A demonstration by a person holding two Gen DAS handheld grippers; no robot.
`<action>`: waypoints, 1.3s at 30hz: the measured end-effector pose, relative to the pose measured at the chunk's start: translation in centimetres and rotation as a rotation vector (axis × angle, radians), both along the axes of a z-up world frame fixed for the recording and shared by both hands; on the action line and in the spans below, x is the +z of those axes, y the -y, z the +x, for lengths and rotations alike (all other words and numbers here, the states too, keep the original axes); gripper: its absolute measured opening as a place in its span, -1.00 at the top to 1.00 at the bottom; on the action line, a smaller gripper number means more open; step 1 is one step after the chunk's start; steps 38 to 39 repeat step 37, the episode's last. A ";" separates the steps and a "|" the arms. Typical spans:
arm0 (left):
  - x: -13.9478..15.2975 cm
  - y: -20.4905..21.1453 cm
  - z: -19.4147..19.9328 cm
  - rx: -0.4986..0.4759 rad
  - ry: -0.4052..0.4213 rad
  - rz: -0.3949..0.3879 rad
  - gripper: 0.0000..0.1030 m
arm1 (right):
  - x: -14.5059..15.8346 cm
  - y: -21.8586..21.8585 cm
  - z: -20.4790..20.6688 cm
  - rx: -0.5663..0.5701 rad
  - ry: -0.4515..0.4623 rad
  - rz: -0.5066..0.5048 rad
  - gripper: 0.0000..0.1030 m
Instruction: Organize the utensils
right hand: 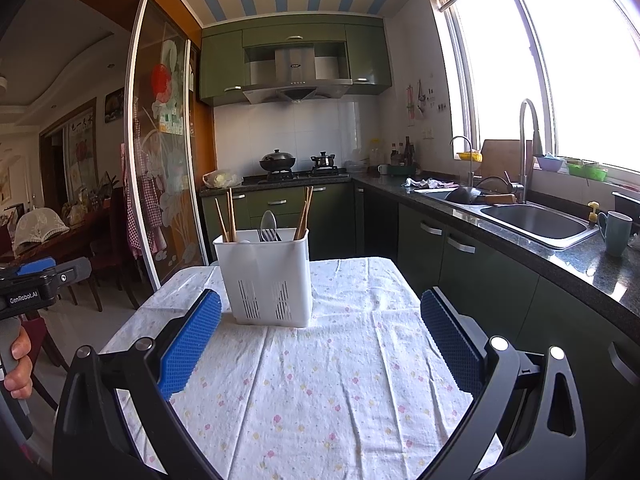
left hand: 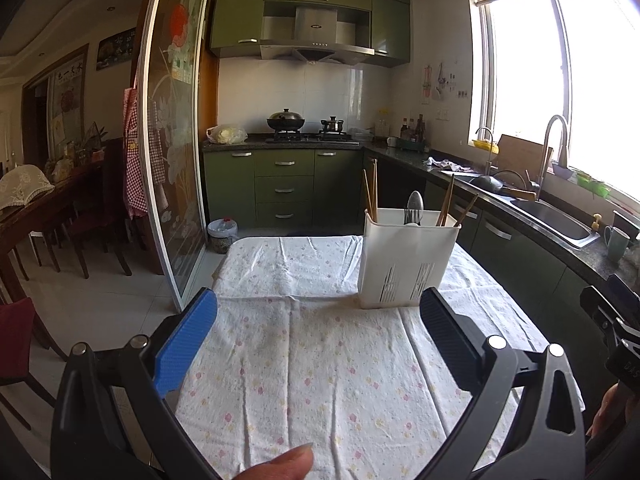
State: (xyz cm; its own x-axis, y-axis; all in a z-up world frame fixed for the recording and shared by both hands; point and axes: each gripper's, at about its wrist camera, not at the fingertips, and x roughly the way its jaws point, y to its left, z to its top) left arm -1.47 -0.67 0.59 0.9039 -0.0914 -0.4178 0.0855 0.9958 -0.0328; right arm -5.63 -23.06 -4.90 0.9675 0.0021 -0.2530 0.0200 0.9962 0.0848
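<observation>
A white plastic utensil holder (left hand: 404, 260) stands upright on the table's floral cloth (left hand: 312, 360). It holds wooden chopsticks (left hand: 370, 190) at both ends and a spoon (left hand: 415, 204) with a fork in the middle. It also shows in the right wrist view (right hand: 266, 276), with chopsticks (right hand: 229, 216) and spoon (right hand: 268, 222). My left gripper (left hand: 320, 312) is open and empty, just short of the holder. My right gripper (right hand: 320, 312) is open and empty, the holder beyond its left finger.
A dark counter (right hand: 520, 232) with a sink (right hand: 536, 220) and tap runs along the right. A teal mug (right hand: 614, 232) stands near the sink. A stove with a wok (left hand: 286, 122) is at the back. A glass sliding door (left hand: 172, 140) and dining chairs are on the left.
</observation>
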 end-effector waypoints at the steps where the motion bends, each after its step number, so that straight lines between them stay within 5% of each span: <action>1: 0.0 0.0 0.1 -0.008 -0.006 -0.001 -0.87 | 0.0 0.0 0.0 0.001 -0.001 0.001 -0.91; 22: -0.3 0.3 0.4 -0.006 -0.030 -0.006 -0.87 | -0.1 0.0 0.1 0.003 -0.008 -0.002 -0.91; 39: -1.2 0.7 1.3 0.029 -0.059 0.066 -0.87 | -0.3 0.5 0.3 -0.006 -0.014 0.000 -0.91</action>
